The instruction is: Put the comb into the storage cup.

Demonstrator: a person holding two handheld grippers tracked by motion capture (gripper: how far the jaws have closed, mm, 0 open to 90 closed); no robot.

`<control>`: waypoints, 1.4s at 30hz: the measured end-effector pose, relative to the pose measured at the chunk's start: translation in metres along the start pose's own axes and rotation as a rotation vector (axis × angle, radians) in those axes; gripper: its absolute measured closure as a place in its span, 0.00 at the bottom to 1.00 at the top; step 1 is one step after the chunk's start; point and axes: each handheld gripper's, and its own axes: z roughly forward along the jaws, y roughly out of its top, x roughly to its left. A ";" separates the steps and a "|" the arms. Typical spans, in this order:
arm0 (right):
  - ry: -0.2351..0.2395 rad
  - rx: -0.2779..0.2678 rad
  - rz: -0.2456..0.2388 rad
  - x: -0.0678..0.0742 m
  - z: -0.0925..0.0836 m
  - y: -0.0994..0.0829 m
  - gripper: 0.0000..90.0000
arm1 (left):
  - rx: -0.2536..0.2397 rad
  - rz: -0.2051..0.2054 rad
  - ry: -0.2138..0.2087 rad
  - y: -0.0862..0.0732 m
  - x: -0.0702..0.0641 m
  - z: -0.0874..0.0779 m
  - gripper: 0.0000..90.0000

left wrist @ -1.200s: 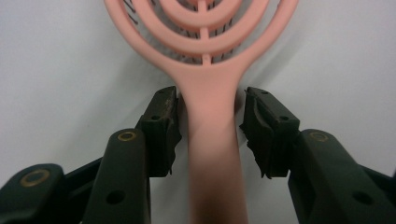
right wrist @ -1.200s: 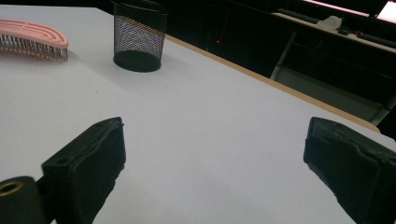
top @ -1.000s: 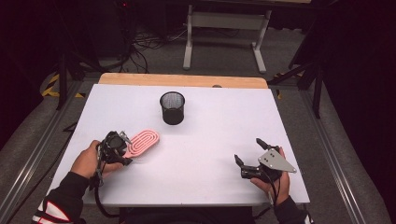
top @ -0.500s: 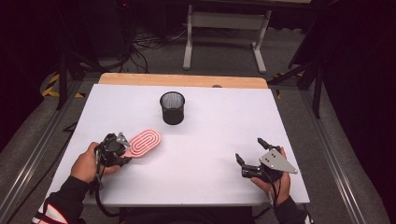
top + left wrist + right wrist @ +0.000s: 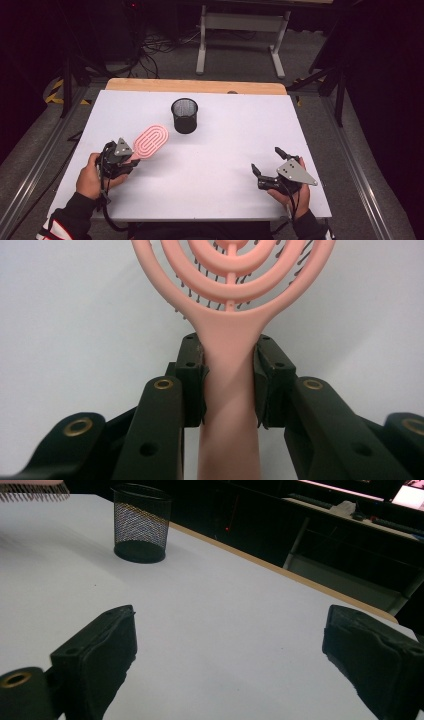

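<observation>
Clamping the pink hairbrush (image 5: 231,335) by its neck, the left tongs (image 5: 116,159) aimed its head at one o'clock toward the mesh cup (image 5: 184,115), while the right tongs (image 5: 266,169) idled agape.

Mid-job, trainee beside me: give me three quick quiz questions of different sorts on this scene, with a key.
1. True or false: the left gripper is clamped on the pink hairbrush by its handle.
2. Which does the right gripper hold: A) the brush, B) the mesh cup, C) nothing?
3. Fill in: the cup stands ____ on the white table.

Key: 1 true. 2 C, its jaws stand wide apart. 3 upright.
</observation>
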 end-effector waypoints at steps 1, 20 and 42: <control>-0.001 -0.001 -0.006 0.001 0.000 0.000 0.09 | -0.024 -0.001 0.011 -0.001 -0.001 -0.002 0.78; -0.004 -0.042 0.012 -0.001 0.012 0.019 0.09 | -0.240 0.021 0.070 -0.003 -0.007 -0.014 0.78; 0.141 -0.086 0.035 0.022 0.046 0.060 0.04 | -0.429 0.023 0.075 0.012 -0.029 -0.015 0.78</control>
